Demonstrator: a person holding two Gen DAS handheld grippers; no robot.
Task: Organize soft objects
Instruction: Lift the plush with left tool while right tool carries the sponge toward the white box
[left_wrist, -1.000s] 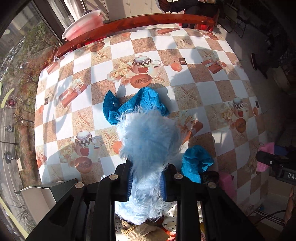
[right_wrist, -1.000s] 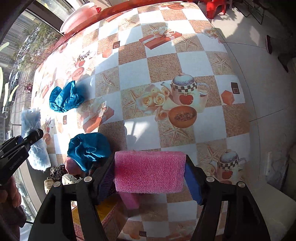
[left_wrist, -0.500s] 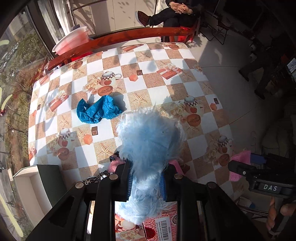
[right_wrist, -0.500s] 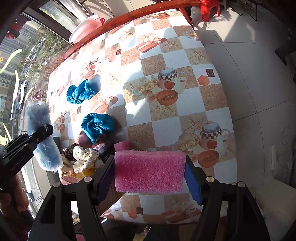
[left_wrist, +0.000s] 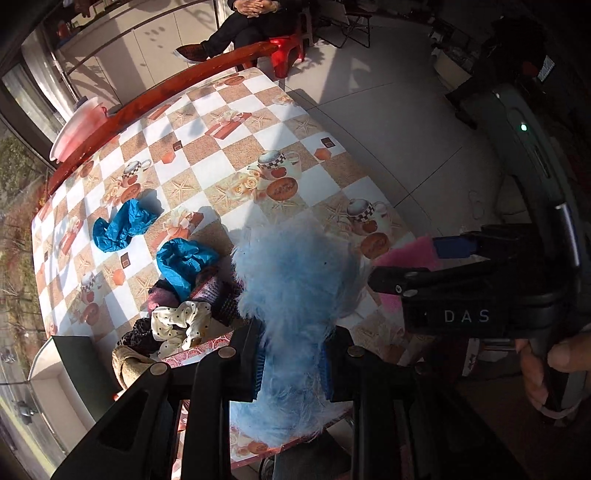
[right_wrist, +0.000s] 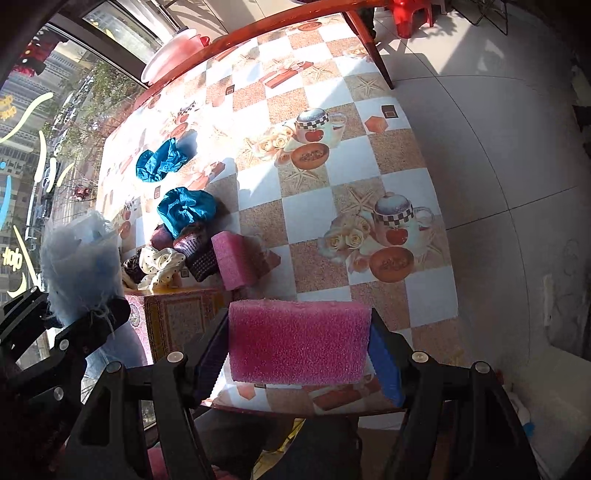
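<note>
Both tongs hang above the near edge of the tabletop (right_wrist: 369, 192). The left tongs (left_wrist: 293, 363) pinch a fluffy light-blue duster-like tuft (left_wrist: 295, 280); the right tongs (right_wrist: 299, 349) clamp a pink foam block (right_wrist: 295, 343). On the tabletop, a second pink foam block (right_wrist: 232, 258) leans beside the heap of scrunchies (right_wrist: 166, 262), which a teal cloth (right_wrist: 186, 210) tops.

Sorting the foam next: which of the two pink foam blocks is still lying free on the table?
The smaller pink foam block beside the fabric pile; the larger pink foam block is clamped in the right gripper.
</note>
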